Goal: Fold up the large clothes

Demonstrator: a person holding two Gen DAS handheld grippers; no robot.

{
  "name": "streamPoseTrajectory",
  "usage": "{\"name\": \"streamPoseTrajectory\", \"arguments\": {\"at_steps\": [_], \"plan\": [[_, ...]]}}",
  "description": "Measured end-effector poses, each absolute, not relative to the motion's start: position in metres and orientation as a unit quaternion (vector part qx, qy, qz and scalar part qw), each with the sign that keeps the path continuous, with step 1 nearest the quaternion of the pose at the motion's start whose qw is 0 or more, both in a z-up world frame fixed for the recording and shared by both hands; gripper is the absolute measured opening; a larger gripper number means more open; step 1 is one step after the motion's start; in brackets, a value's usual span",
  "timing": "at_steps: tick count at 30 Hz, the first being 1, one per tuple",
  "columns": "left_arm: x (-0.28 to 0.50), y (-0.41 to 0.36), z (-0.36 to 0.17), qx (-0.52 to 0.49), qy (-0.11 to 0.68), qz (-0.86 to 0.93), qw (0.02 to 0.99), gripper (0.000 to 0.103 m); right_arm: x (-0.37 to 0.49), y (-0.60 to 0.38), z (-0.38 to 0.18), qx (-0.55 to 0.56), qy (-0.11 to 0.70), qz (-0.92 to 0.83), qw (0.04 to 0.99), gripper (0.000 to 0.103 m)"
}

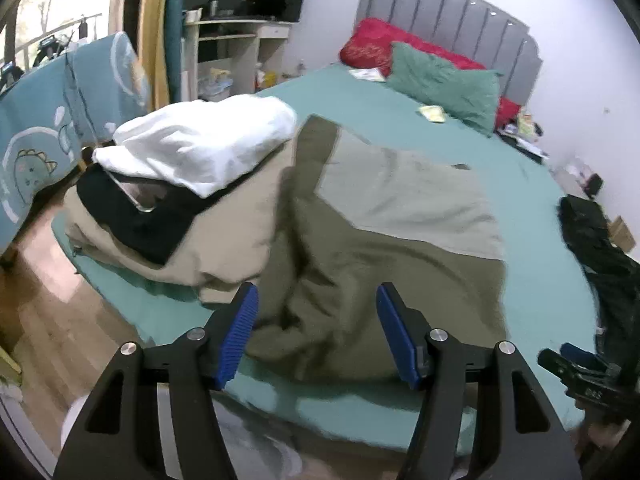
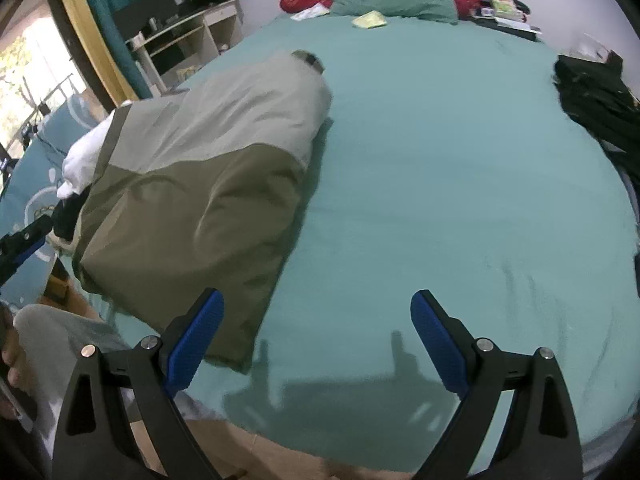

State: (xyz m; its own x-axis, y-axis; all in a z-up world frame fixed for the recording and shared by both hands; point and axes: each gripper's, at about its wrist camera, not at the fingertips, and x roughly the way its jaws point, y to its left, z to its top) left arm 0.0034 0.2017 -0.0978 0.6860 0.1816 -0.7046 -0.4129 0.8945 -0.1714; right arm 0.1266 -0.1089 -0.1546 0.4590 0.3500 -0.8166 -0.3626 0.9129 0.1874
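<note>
Here, a wide bed (image 2: 440, 160) covered by a smooth teal sheet fills most of both views, with a padded grey fluted headboard (image 1: 452, 24) at the upper right of the left wrist view. The two-tone garment (image 1: 380, 248), matte woven fabric in olive with a paler sage panel, lies folded into a rough rectangle on the sheet; it sits at frame centre in the left wrist view and left of centre in the right one. Touching its left edge is a heap of clothes (image 1: 180, 208), beige and black, topped by a soft, rumpled white piece. A crinkled dark garment (image 2: 596, 104) lies at the right edge. A plump green pillow (image 1: 444, 84) leans on a red one. The left gripper (image 1: 316, 332) hangs above the olive fabric, ribbed blue pads spread wide, holding nothing. The right gripper (image 2: 318, 340) is likewise spread wide and empty over bare sheet.
</note>
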Motion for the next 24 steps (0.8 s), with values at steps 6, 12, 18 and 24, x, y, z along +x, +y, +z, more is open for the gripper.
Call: {"name": "streamPoseTrajectory", "arguments": {"at_steps": [6, 12, 18, 24], "plan": [[-0.005, 0.161, -0.074, -0.139, 0.346, 0.142, 0.917, 0.065, 0.114, -0.143, -0.134, 0.016, 0.461, 0.195, 0.866, 0.094], [-0.003, 0.119, -0.052, -0.117, 0.347, 0.104, 0.925, 0.065, 0.104, -0.179, -0.107, 0.034, 0.435, 0.181, 0.881, 0.094], [0.005, 0.073, -0.030, -0.092, 0.330, 0.063, 0.937, 0.065, 0.096, -0.217, -0.081, 0.047, 0.409, 0.160, 0.897, 0.094], [0.009, 0.038, -0.005, -0.063, 0.301, 0.022, 0.951, 0.065, 0.090, -0.247, -0.055, 0.058, 0.378, 0.138, 0.914, 0.094]]}}
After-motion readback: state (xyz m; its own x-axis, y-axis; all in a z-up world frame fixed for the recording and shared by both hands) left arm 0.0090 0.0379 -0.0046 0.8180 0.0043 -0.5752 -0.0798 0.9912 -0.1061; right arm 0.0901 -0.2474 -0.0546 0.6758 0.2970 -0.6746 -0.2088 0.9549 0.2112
